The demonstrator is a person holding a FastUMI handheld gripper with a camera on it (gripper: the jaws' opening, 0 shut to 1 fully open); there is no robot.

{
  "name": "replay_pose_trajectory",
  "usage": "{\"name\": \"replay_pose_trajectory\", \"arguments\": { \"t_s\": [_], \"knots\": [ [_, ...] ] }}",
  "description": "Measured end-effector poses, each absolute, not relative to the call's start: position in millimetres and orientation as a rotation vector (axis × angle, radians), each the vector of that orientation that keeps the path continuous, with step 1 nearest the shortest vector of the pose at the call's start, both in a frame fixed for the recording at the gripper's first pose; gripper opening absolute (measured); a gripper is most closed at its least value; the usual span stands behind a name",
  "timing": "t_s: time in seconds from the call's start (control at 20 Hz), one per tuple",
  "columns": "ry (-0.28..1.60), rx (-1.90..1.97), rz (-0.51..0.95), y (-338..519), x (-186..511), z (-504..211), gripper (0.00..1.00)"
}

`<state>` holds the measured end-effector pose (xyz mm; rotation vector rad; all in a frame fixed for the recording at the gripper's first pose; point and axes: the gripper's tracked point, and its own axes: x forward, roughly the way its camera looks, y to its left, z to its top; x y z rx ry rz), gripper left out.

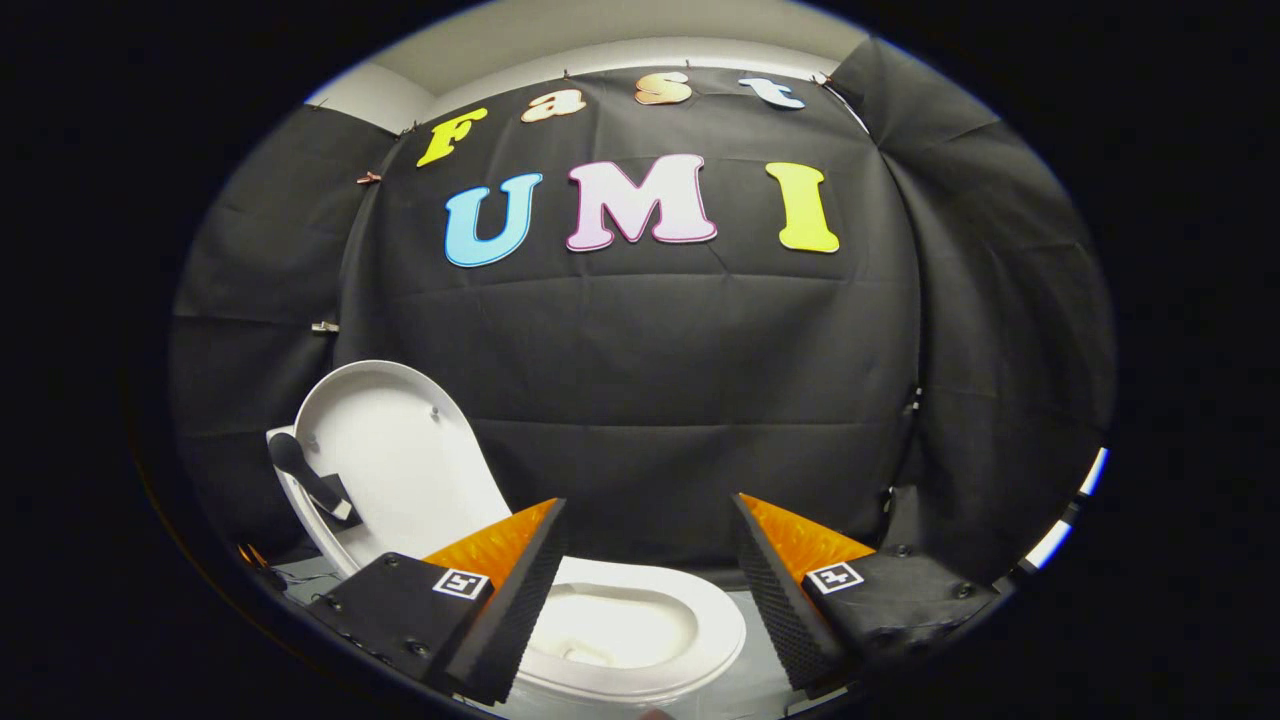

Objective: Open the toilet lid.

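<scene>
The gripper (645, 590) hangs with its fingers spread wide and nothing between them, which suits a tool that seems to have no more to push or hold. Just ahead and below lies the seat (640, 625), bare around the bowl. Beyond the left finger the lid (400, 470) stands raised, leaning back, so the task looks done.

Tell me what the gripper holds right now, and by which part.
Nothing. The gripper is open, its fingers spread apart with only air between them. The toilet lid stands raised, beyond the fingers, above the seat.
</scene>
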<state>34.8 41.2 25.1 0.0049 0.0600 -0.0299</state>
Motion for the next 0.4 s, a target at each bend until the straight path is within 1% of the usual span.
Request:
{"name": "replay_pose_trajectory", "arguments": {
  "t_s": [0.4],
  "knots": [
    [0.086, 0.027, -0.027, 40.2, 33.2, 15.3, 0.99]
  ]
}}
